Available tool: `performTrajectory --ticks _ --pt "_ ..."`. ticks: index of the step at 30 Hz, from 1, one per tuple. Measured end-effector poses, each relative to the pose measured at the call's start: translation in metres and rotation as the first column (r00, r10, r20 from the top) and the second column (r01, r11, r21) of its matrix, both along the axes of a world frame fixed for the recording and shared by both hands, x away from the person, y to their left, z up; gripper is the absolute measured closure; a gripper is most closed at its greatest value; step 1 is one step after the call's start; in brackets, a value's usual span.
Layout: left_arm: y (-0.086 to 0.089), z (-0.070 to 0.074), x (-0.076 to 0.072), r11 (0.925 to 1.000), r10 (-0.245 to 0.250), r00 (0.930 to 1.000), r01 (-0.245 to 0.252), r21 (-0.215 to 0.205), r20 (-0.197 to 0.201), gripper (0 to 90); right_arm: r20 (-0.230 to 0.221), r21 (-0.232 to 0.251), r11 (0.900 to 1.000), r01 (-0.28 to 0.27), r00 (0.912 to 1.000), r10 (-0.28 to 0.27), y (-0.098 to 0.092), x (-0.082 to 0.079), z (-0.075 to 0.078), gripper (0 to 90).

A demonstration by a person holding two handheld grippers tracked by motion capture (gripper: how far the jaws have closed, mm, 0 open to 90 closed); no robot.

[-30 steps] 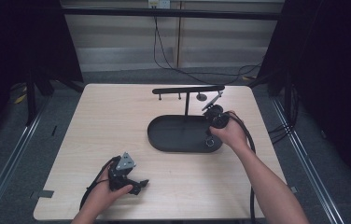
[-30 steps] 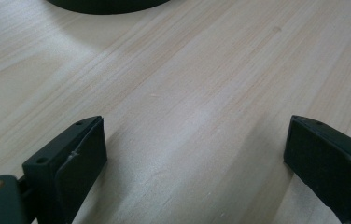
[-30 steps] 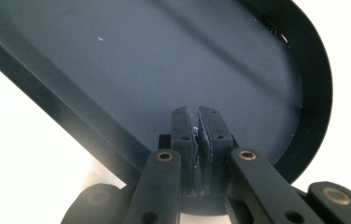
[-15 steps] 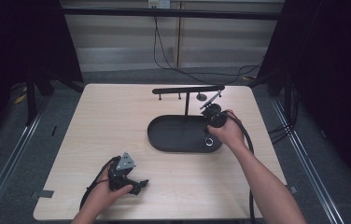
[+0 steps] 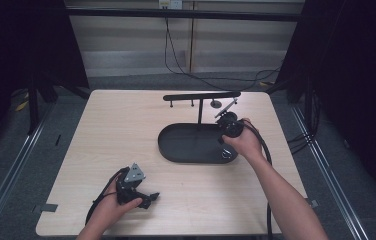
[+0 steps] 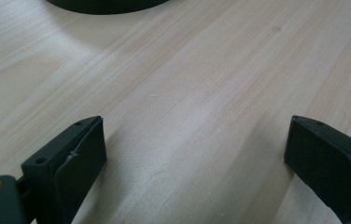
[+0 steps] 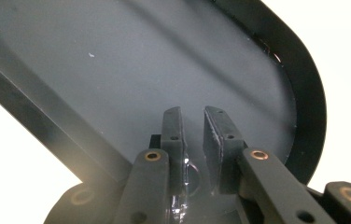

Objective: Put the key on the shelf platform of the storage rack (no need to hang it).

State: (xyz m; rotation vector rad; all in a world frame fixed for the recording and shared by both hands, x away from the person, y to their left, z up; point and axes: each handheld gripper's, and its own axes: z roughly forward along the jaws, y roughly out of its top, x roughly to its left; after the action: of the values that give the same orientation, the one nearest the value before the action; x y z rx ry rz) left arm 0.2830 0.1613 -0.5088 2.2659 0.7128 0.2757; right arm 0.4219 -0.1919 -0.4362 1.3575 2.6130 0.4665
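A black oval tray (image 5: 176,145) with a T-shaped stand (image 5: 201,96) rising from it sits mid-table. My right gripper (image 5: 224,137) points down over the tray's right end. In the right gripper view its jaws (image 7: 192,114) stand a narrow gap apart above the tray floor (image 7: 117,60). They have just been opening, and the pads press on nothing. A small thin ring (image 7: 190,170) lies low between the jaw bases; in the high view a small silver ring (image 5: 224,154) rests on the tray. My left gripper (image 5: 148,200) lies on the table near the front edge, jaws (image 6: 194,135) wide open on bare wood.
The light wooden table (image 5: 126,130) ends in dark floor on all sides. Small pieces hang from the stand's crossbar. A cable (image 5: 263,150) trails from the right gripper along the forearm. The tray's edge (image 6: 103,5) lies far ahead of the left jaws.
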Motion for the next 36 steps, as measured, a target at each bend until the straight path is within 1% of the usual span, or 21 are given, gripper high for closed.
performTrajectory --ticks 3,6,10,13,18,19,22,23,28,30,32,36 --pt "0.0 0.0 0.0 1.0 0.0 1.0 0.0 0.0 0.0 5.2 0.002 -0.004 1.0 -0.001 1.0 0.001 0.0 0.0 0.0 76.6" --pt "0.0 0.0 0.0 1.0 0.0 1.0 0.0 0.0 0.0 5.1 -0.002 0.003 1.0 -0.002 1.0 0.002 -0.001 -0.001 0.001 74.1" --pt "0.0 0.0 0.0 1.0 0.001 1.0 -0.001 -0.001 0.0 5.1 0.003 0.011 1.0 -0.004 1.0 0.004 -0.003 -0.002 0.001 68.8" --pt "0.0 0.0 0.0 1.0 0.0 1.0 0.0 0.0 0.0 5.1 -0.003 0.022 1.0 -0.005 1.0 0.005 -0.004 -0.003 0.001 64.5" --pt "0.0 0.0 0.0 1.0 0.001 1.0 -0.001 -0.001 0.0 5.1 -0.007 0.028 1.0 0.001 1.0 -0.001 -0.005 -0.005 0.003 58.4" --pt "0.0 0.0 0.0 1.0 0.0 1.0 0.0 0.0 0.0 5.1 -0.002 0.034 0.999 0.005 1.0 -0.005 -0.006 -0.006 0.003 57.5" --pt "0.0 0.0 0.0 1.0 0.001 1.0 -0.001 -0.001 0.0 5.1 -0.007 0.042 0.999 0.008 0.9999 -0.008 -0.006 -0.007 0.004 54.1" --pt "0.0 0.0 0.0 1.0 0.001 1.0 -0.001 0.0 0.0 5.1 -0.002 0.04 0.999 0.0 1.0 0.0 -0.006 -0.007 0.004 53.7" --pt "0.0 0.0 0.0 1.0 0.001 1.0 -0.001 -0.001 0.0 5.1 -0.008 0.057 0.998 -0.001 1.0 0.002 -0.005 -0.01 0.005 47.4" --pt "0.0 0.0 0.0 1.0 0.001 1.0 -0.001 -0.001 0.0 5.1 -0.002 0.052 0.999 -0.01 0.9999 0.01 -0.005 -0.011 0.006 44.5" --pt "0.0 0.0 0.0 1.0 0.002 1.0 -0.002 0.002 0.0 5.1 -0.003 0.068 0.998 -0.01 0.9999 0.01 -0.004 -0.012 0.007 41.2" --pt "0.0 0.0 0.0 1.0 0.002 1.0 -0.002 0.001 0.002 5.1 -0.003 0.073 0.997 -0.014 0.9999 0.015 -0.003 -0.015 0.009 38.9"
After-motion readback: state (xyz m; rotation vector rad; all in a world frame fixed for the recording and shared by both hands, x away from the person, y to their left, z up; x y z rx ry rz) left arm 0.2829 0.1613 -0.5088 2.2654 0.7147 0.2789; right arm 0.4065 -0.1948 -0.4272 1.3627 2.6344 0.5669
